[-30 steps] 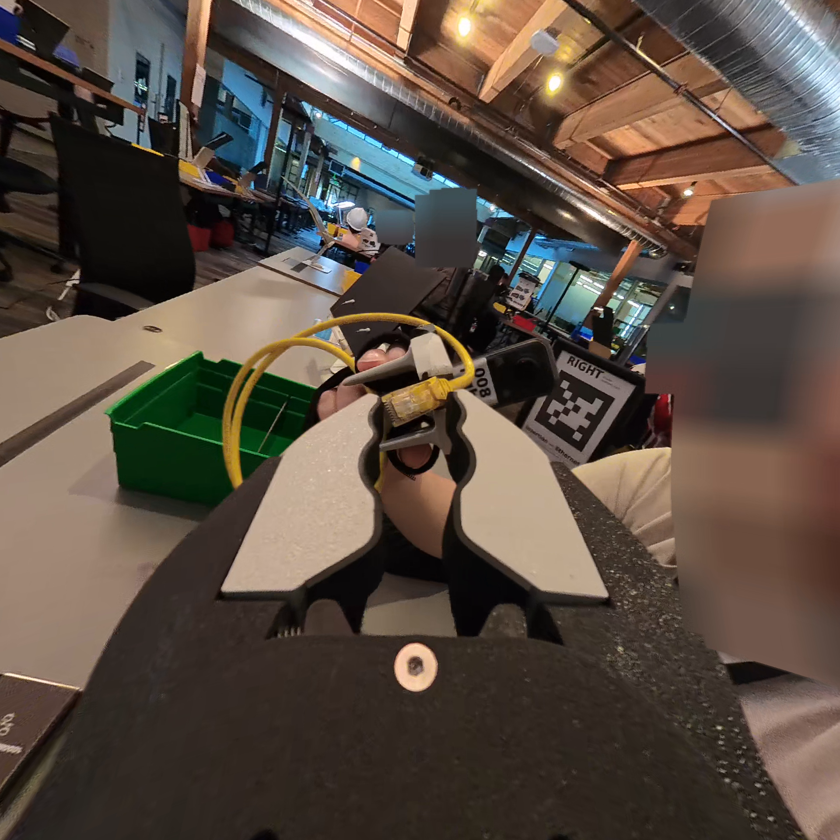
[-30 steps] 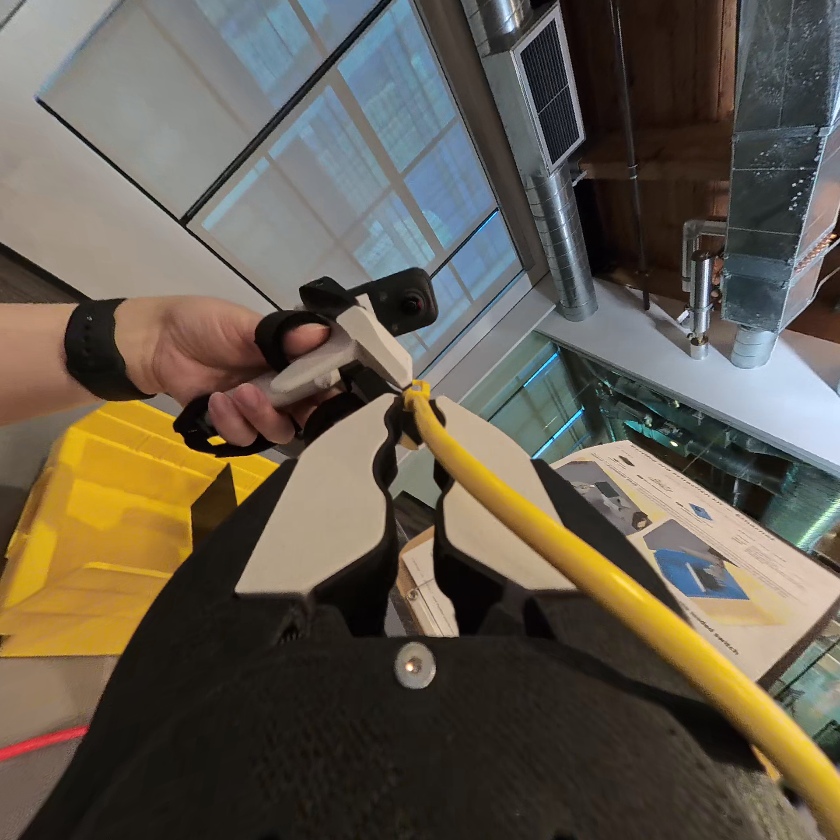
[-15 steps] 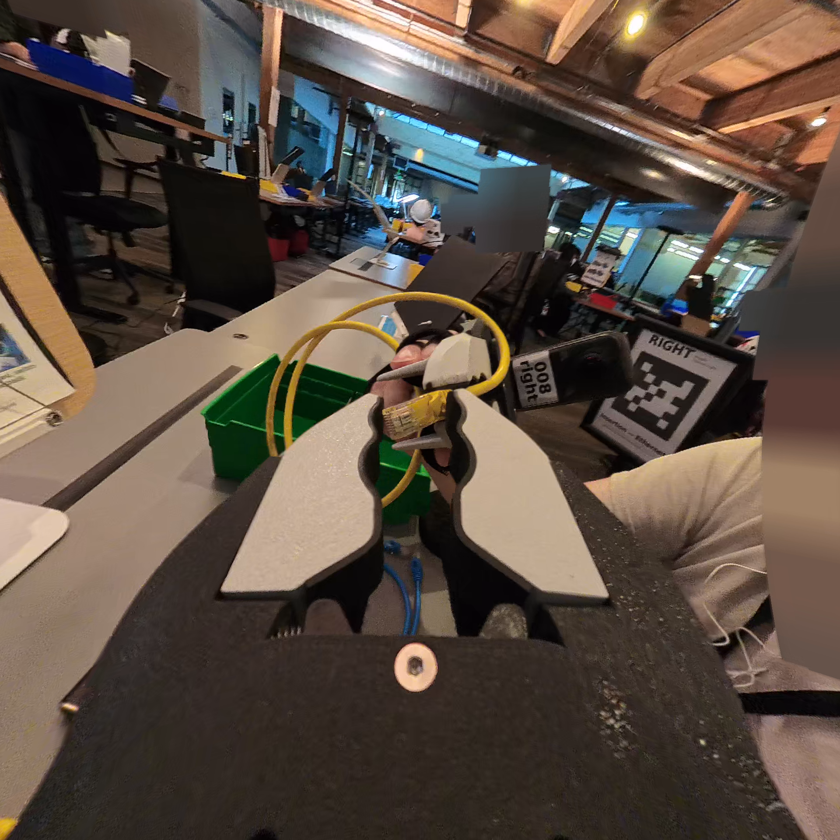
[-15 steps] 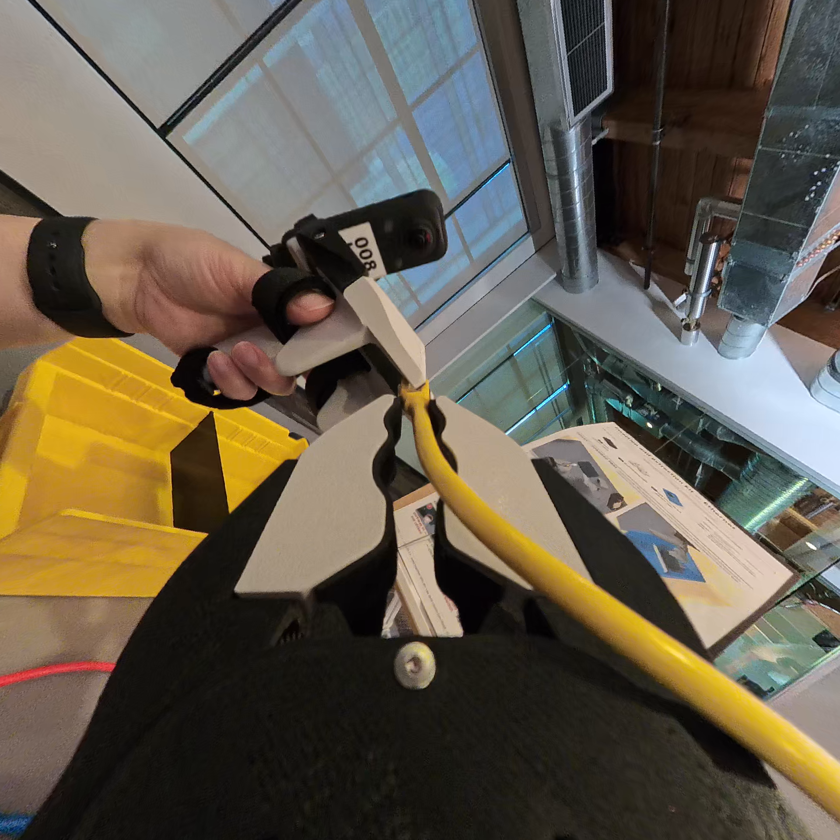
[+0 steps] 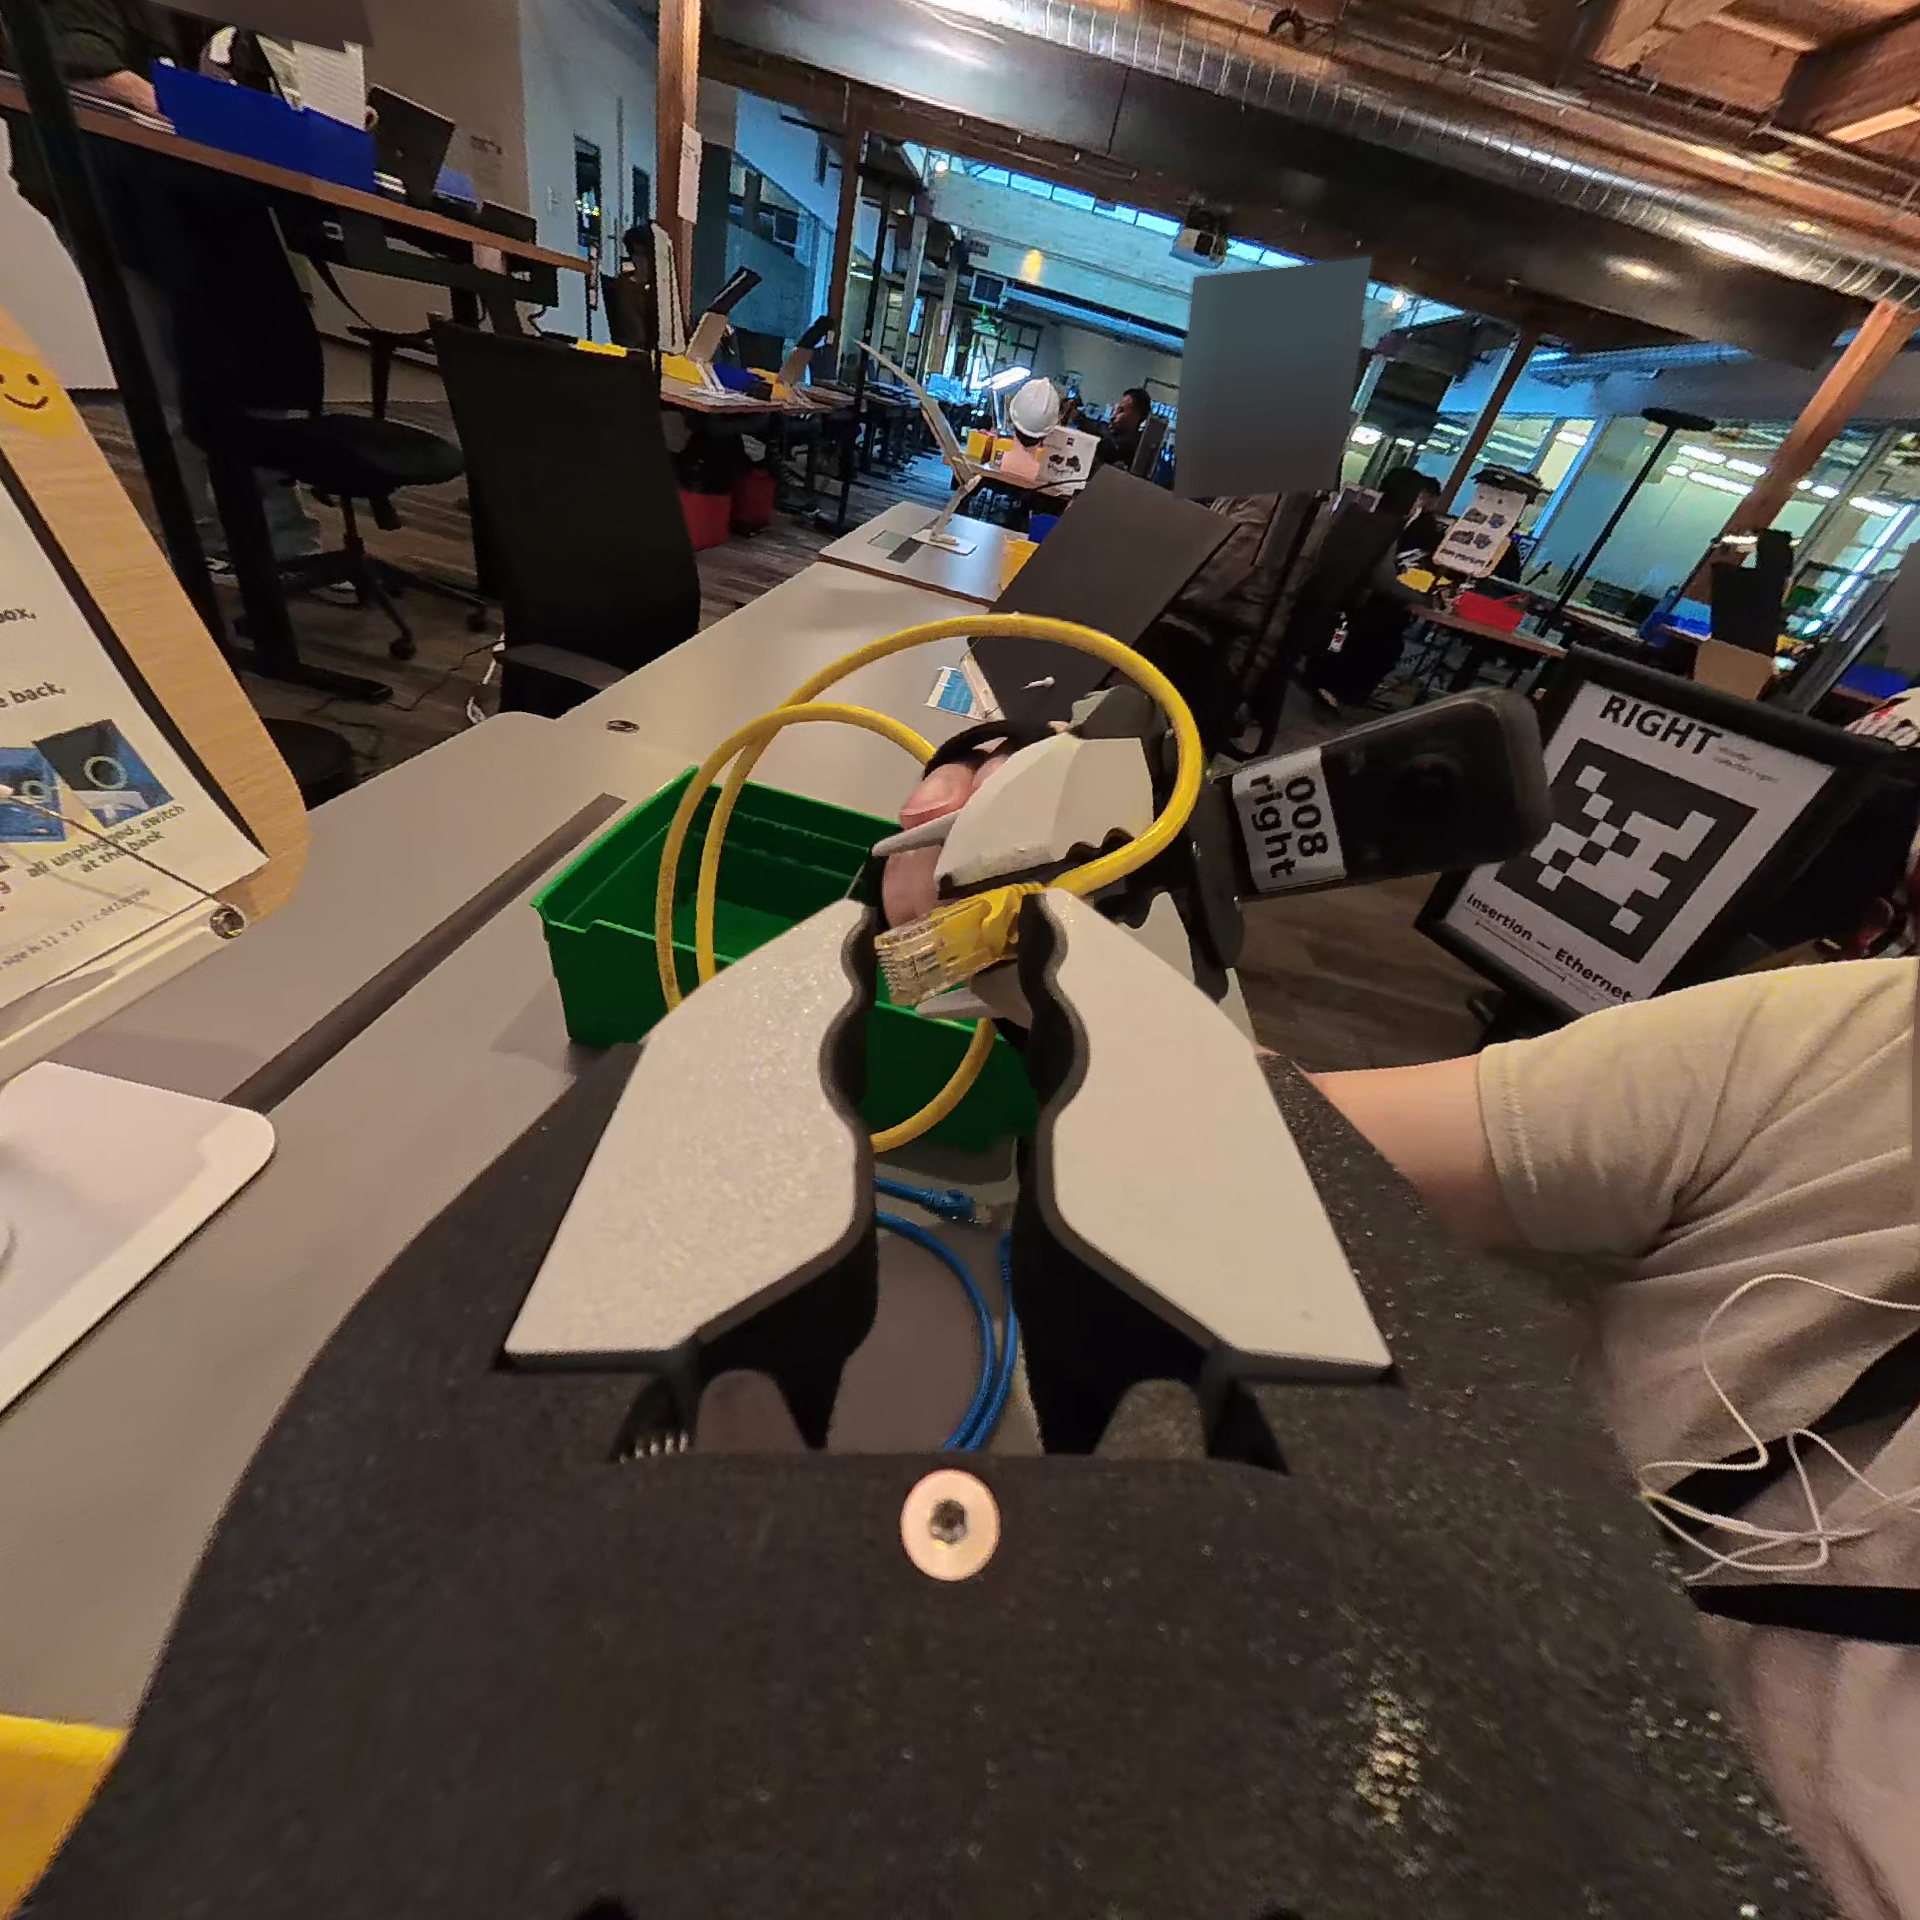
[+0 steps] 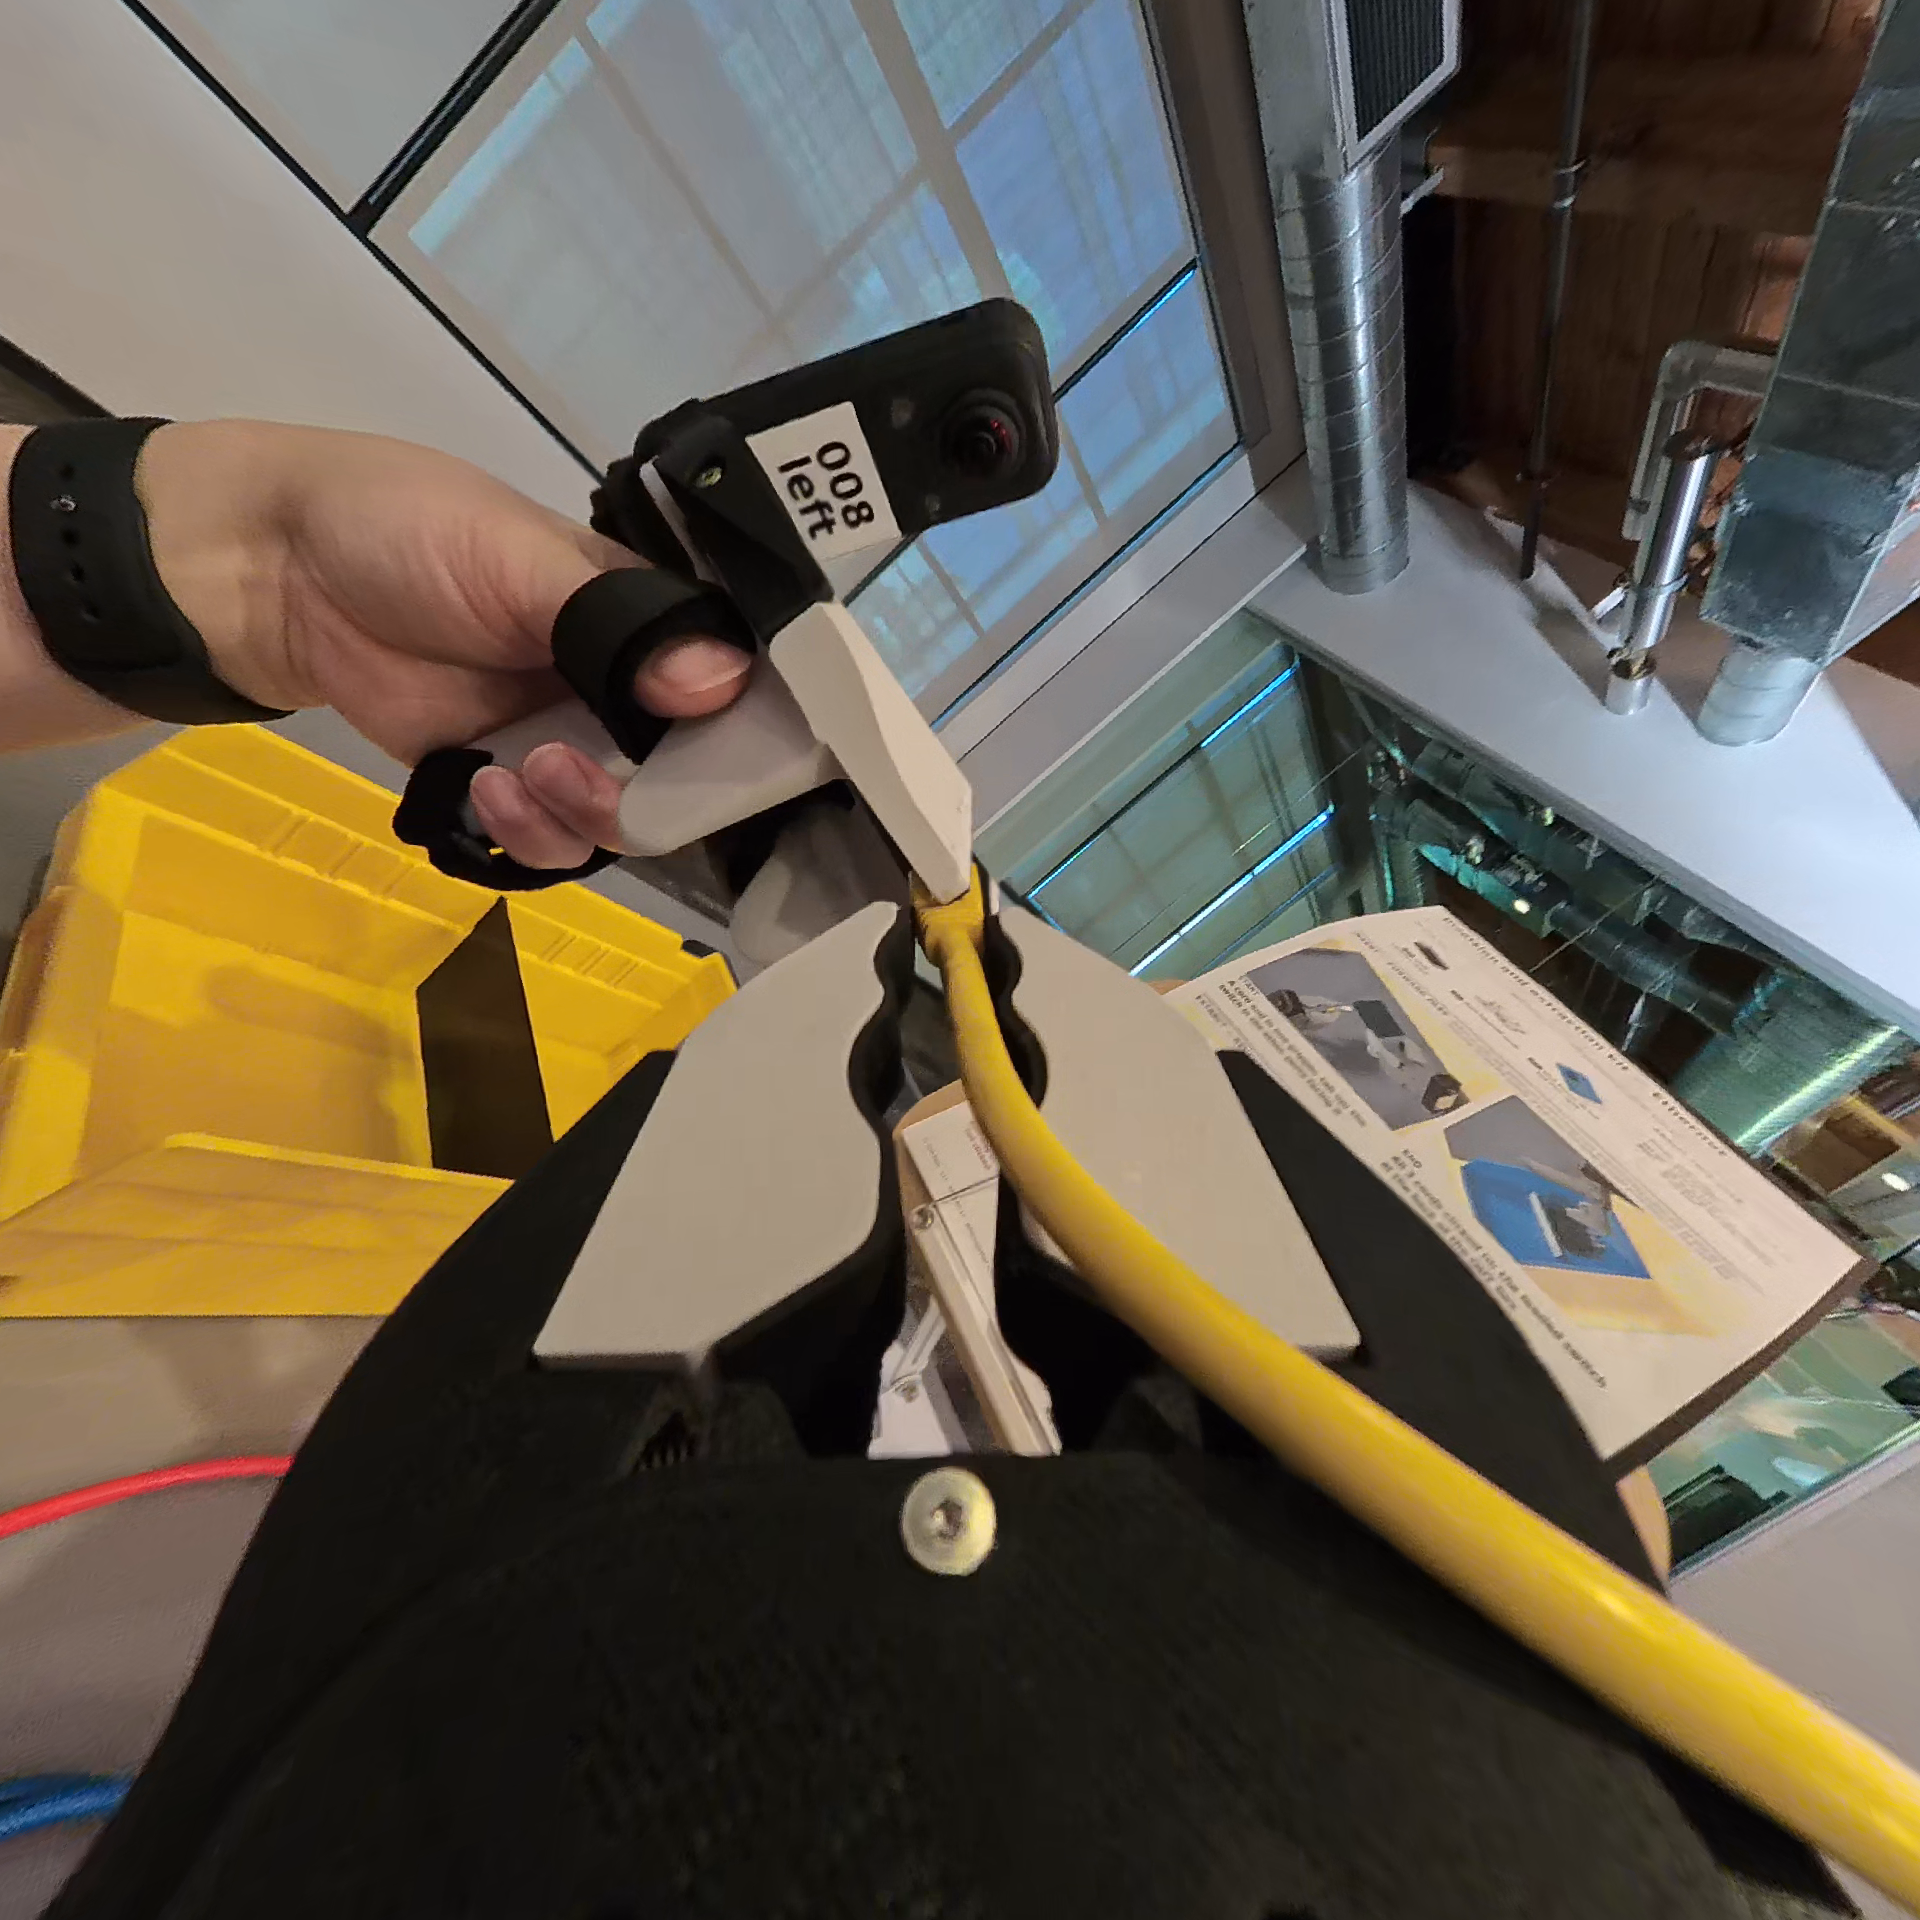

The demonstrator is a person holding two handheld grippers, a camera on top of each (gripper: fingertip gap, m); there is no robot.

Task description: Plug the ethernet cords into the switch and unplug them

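A yellow ethernet cord (image 5: pixel 727 821) loops in the air over the table. Its clear plug (image 5: pixel 930 951) sits between the tips of my left gripper (image 5: pixel 945 925), which is shut on it. My right gripper (image 6: pixel 940 930) is shut on the same cord (image 6: pixel 1195 1320) just behind the plug; the cord runs back over its right finger. Each gripper shows in the other's view, tip to tip: the right gripper (image 5: pixel 1023 831) and the left gripper (image 6: pixel 914 831). A blue cord (image 5: pixel 977 1309) lies on the table below. No switch is in view.
A green bin (image 5: pixel 623 935) stands on the grey table (image 5: pixel 343 1195) just beyond my left gripper. A yellow bin (image 6: pixel 260 1039) and a red cord (image 6: pixel 135 1486) lie to the left in the right wrist view. An instruction sheet (image 6: pixel 1507 1143) stands to the right. My two grippers' fingertips are within a few centimetres of each other.
Both grippers keep their hold on the yellow cord end. The pair has swung, so the green bin sits more central and the blue cord and instruction sheet have come into view.
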